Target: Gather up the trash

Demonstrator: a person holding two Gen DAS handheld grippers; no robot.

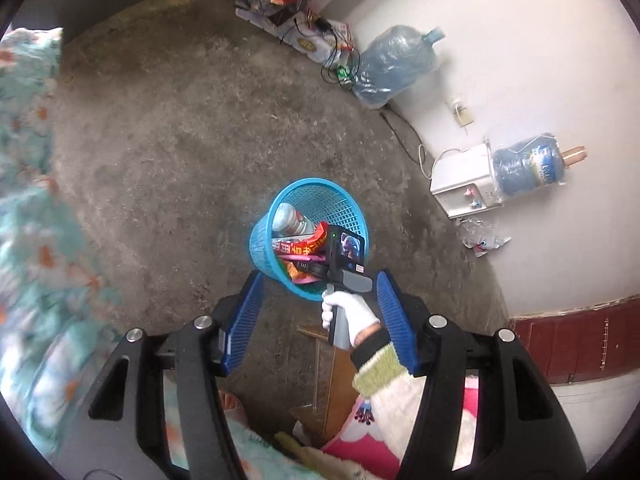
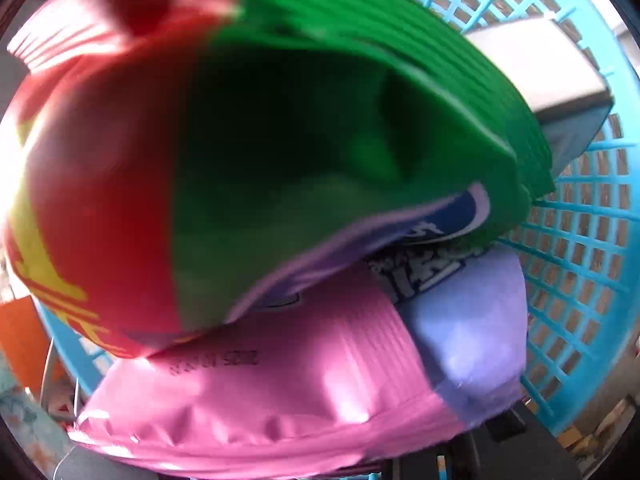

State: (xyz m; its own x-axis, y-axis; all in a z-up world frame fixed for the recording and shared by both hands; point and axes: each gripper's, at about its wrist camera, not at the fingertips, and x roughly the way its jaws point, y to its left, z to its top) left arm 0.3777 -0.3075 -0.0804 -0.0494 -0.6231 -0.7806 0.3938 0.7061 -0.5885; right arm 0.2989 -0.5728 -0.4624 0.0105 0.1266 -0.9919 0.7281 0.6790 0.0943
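Down on the gray floor (image 1: 168, 152), near its middle, stands a blue basket (image 1: 260, 244) with its open mouth tipped up toward the far wall. Trash fills it: a bottle (image 1: 290, 218) lies slanted along the back, its long side running from the left rim down toward the right, and a red wrapper (image 1: 300, 246) lies flat across the middle, long side left to right.

Left of the basket the floor is bare all the way to a flowered cloth (image 1: 28, 200) at the left edge. Right of it the floor stays open up to the white wall, where a small white machine (image 1: 464, 184) and two big water jugs (image 1: 394, 66) sit.

The left gripper (image 1: 320, 316) hangs above, its blue fingers (image 1: 244, 320) wide apart with nothing between them.

The right gripper (image 1: 316, 270), held by a white-gloved hand (image 1: 348, 312), pokes into the basket at its near right rim. Its jaws are hidden, so I cannot tell if they pinch anything. Its own camera is pressed close on a red and green bag (image 2: 224, 152) over a pink bag (image 2: 280, 392), with the basket wall on the right.
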